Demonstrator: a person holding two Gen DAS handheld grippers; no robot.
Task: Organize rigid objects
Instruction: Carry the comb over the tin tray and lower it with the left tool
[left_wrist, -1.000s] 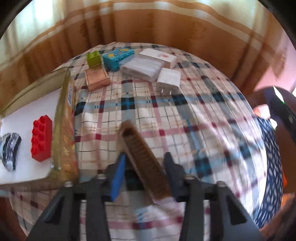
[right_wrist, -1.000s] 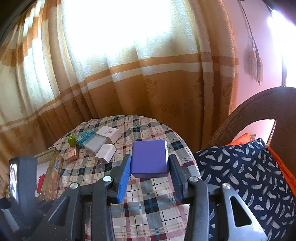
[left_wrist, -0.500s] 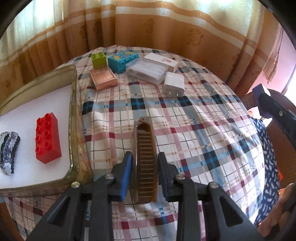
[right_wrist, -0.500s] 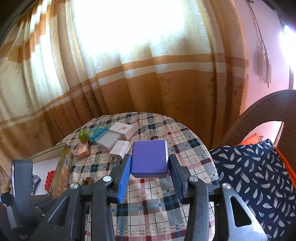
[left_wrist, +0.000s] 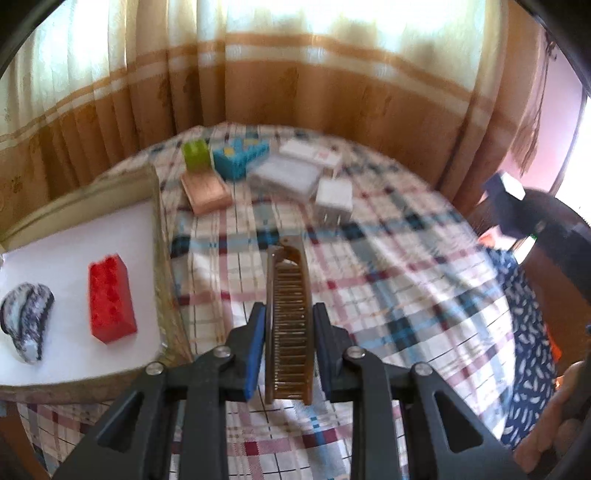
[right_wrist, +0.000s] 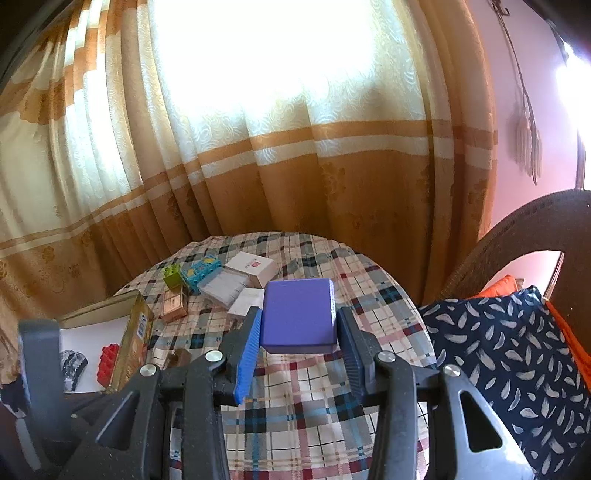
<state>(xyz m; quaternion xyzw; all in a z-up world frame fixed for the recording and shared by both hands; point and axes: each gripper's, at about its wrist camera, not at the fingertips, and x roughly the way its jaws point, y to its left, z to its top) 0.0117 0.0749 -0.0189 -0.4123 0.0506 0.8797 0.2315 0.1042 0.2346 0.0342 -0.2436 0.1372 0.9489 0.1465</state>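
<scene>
My left gripper (left_wrist: 289, 309) is shut on a brown comb (left_wrist: 290, 332), held lengthwise between the pads above the plaid tablecloth (left_wrist: 388, 266). To its left stands a gold-rimmed tray (left_wrist: 157, 229) holding a red brick (left_wrist: 110, 299) and a striped black-and-white object (left_wrist: 26, 326). My right gripper (right_wrist: 299, 323) is shut on a purple block (right_wrist: 298, 314), raised over the table's right side. That block also shows at the right of the left wrist view (left_wrist: 504, 186).
At the table's far side lie a green brick (left_wrist: 197, 156), a blue brick (left_wrist: 240, 157), a copper-coloured box (left_wrist: 206, 190), a clear case (left_wrist: 284, 177), a white box (left_wrist: 310, 153) and a white charger (left_wrist: 334, 197). A wicker chair (right_wrist: 517, 236) with a patterned cushion (right_wrist: 509, 350) stands at the right.
The left jaws have shut on the comb, which turned from slanted to straight and rose off the cloth. The right gripper kept its hold on the purple block.
</scene>
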